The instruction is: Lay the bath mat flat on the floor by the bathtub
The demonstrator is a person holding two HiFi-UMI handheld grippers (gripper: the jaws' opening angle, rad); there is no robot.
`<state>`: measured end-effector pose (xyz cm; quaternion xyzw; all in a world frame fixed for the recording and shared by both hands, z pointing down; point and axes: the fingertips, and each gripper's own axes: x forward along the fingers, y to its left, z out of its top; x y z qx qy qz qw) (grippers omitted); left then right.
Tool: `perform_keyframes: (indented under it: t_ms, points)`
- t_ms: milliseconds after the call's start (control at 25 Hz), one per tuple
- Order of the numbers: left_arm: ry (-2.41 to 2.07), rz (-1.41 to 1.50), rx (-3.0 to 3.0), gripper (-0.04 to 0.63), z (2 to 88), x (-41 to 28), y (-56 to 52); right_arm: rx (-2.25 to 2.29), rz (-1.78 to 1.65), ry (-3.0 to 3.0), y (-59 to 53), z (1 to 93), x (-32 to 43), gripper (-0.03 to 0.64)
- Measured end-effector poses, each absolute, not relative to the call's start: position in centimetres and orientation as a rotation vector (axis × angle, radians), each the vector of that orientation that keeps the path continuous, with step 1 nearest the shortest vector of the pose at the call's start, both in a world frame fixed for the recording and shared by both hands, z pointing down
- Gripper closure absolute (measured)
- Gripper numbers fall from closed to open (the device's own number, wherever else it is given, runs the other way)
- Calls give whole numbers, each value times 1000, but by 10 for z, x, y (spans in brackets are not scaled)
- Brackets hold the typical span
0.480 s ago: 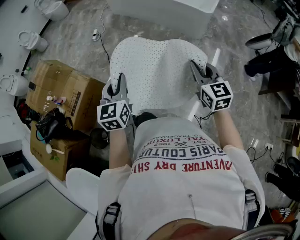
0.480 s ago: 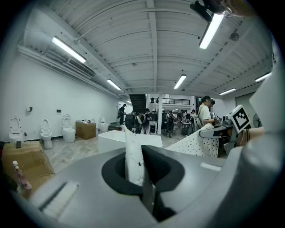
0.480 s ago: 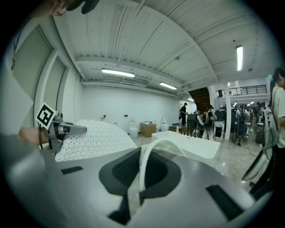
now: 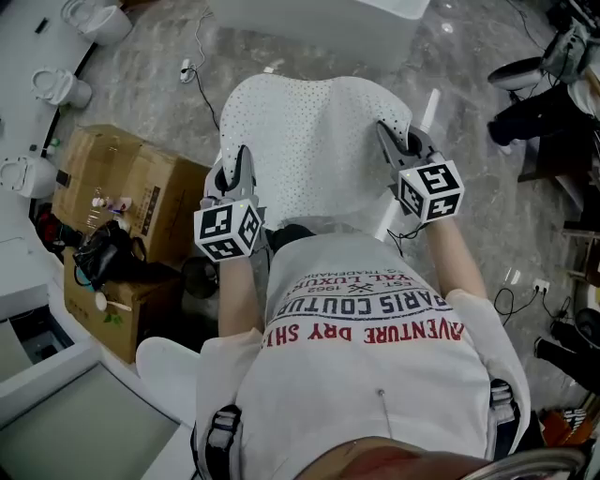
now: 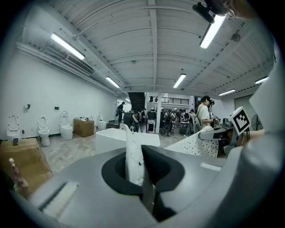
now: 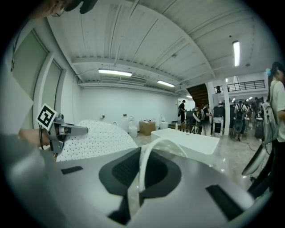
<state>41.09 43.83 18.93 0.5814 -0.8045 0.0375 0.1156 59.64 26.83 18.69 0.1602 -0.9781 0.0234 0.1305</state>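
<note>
Bath mat (image 4: pixel 309 141), partly hidden behind torso (image 4: pixel 366 356), clamped in left gripper (image 4: pixel 243 156) and right gripper (image 4: pixel 387 134).

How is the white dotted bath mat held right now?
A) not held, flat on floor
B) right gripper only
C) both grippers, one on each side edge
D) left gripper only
C: the left gripper and the right gripper each have their jaws shut on an edge of the bath mat, which hangs between them.

Bath mat (image 4: pixel 314 150) spans between left gripper (image 4: pixel 242 157), at its left edge, and right gripper (image 4: pixel 387 133), at its right edge. Bathtub (image 4: pixel 319 19) lies beyond the mat. Cardboard boxes (image 4: pixel 122 183) sit on floor (image 4: pixel 469 103), left of the mat.
</note>
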Motion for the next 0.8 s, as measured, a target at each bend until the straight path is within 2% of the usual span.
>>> perform_keyframes:
  t_ms: [400, 800]
  points:
    - [-2276, 150, 1706, 577, 206, 381, 411, 474, 116, -2819, 250, 205, 563, 601]
    - [-2210, 110, 1773, 577, 209, 240, 360, 578, 122, -2777, 211, 204, 440, 601]
